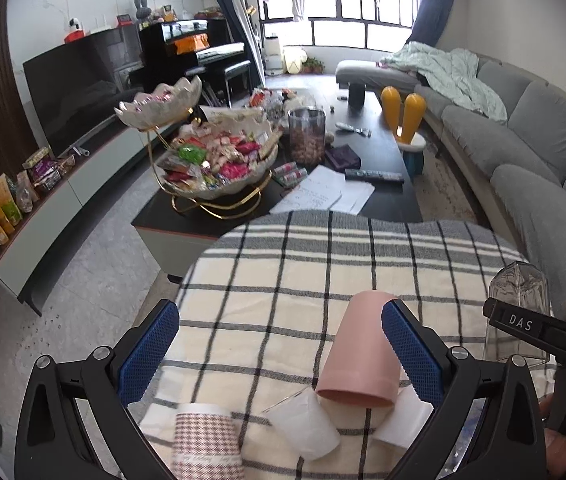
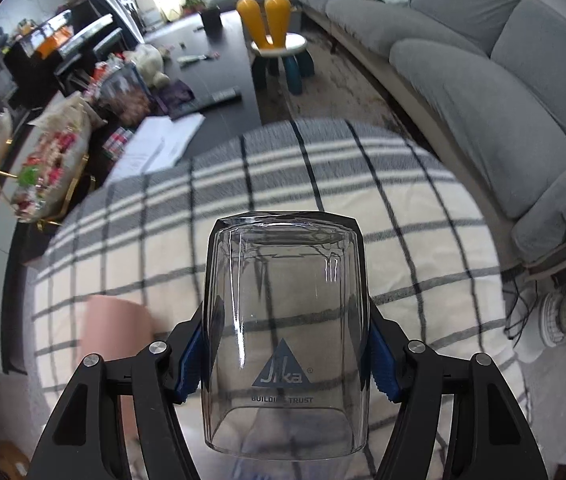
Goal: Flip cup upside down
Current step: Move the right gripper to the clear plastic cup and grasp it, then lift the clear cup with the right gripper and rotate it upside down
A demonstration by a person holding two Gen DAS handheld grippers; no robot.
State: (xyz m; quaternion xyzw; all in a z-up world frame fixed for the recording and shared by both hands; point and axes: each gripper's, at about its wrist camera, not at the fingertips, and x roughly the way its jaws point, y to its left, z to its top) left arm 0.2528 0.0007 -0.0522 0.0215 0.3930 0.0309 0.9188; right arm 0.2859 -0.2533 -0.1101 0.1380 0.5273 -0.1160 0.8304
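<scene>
The right gripper (image 2: 283, 360) was clamped on the clear glass (image 2: 283, 340), which pointed straight out along the fingers, base away and mouth toward the camera, over the checked cloth (image 2: 423, 260). The left gripper (image 1: 279, 356) sat wide open, its right pad beside the pink cup (image 1: 363, 352), holding nothing.

- Round table (image 1: 283, 264) w/ checked cloth, cream + grey/black lines, covered whole top.
- Pink cup (image 1: 357, 354) stood on cloth, mouth down, tilted.
- Near edge: houndstooth paper cup (image 1: 207, 440), translucent white cup (image 1: 307, 428), another white cup (image 1: 401, 420), all on cloth just beside pink cup.
- Clear glass (image 1: 519, 312) at right side; base contact w/ cloth unclear.
</scene>
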